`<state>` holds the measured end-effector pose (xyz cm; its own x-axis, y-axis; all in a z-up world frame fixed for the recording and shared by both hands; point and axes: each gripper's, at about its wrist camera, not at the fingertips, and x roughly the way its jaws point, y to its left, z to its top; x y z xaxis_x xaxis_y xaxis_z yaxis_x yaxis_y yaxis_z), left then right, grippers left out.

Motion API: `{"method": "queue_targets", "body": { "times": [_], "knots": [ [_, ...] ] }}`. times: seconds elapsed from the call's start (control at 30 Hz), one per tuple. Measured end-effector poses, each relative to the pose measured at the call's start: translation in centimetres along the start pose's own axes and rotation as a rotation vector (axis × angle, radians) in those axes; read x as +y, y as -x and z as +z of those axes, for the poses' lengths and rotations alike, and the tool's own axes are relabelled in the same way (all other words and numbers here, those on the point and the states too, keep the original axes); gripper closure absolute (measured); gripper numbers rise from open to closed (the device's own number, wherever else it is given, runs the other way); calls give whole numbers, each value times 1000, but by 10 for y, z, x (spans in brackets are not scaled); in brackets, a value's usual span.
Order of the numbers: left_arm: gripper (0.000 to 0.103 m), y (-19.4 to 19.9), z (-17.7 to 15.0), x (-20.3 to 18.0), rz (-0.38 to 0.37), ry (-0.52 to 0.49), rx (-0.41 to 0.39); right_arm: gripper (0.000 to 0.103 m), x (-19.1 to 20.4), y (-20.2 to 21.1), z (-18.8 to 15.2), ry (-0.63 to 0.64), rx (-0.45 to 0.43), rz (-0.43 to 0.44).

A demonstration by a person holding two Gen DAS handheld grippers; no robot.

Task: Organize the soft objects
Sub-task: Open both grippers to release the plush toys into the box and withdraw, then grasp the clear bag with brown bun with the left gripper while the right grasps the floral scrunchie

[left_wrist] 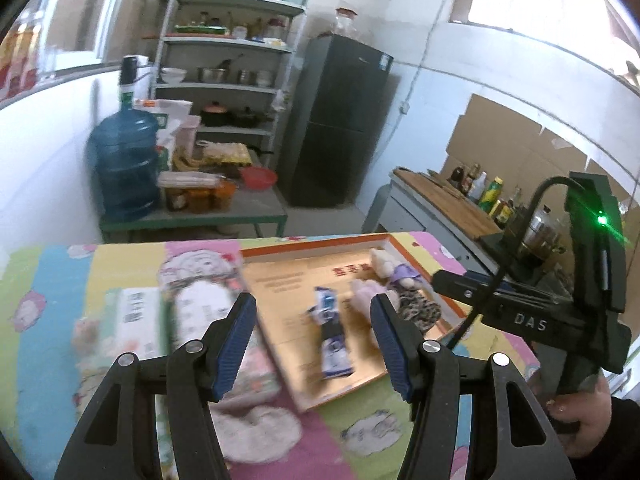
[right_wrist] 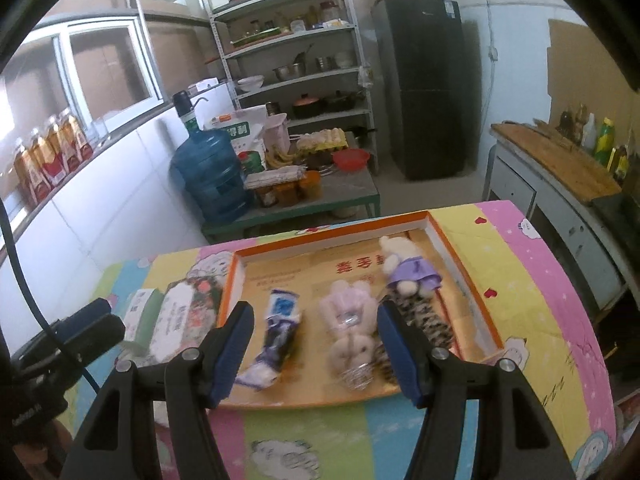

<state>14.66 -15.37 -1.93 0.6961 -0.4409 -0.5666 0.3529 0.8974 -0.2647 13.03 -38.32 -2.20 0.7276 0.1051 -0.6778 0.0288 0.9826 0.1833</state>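
Your left gripper [left_wrist: 314, 344] hangs wide open and empty above the table's left side. The tissue packs [left_wrist: 196, 316] lie just ahead and left of it, outside the orange-rimmed tray [right_wrist: 460, 252], long axes running away from you. Your right gripper [right_wrist: 316, 350], also open and empty, sits over the tray, so the left is nearer the packs.

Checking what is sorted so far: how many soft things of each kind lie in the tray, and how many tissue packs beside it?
Plush toys in tray: 2
Tubes: 1
Leopard pouches: 1
Tissue packs outside: 2
Total: 6
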Motion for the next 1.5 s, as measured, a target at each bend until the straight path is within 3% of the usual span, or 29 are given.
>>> {"method": "queue_targets", "body": {
  "times": [0.7, 1.23, 1.5],
  "knots": [
    [42, 93, -41, 132, 157, 63, -46, 39, 117, 23, -47, 28, 11, 16],
    [42, 106, -60, 173, 156, 76, -17, 39, 166, 20, -75, 34, 35, 18],
    [42, 99, -64, 189, 169, 87, -1, 39, 169, -10, -92, 49, 96, 40]
  ]
}}
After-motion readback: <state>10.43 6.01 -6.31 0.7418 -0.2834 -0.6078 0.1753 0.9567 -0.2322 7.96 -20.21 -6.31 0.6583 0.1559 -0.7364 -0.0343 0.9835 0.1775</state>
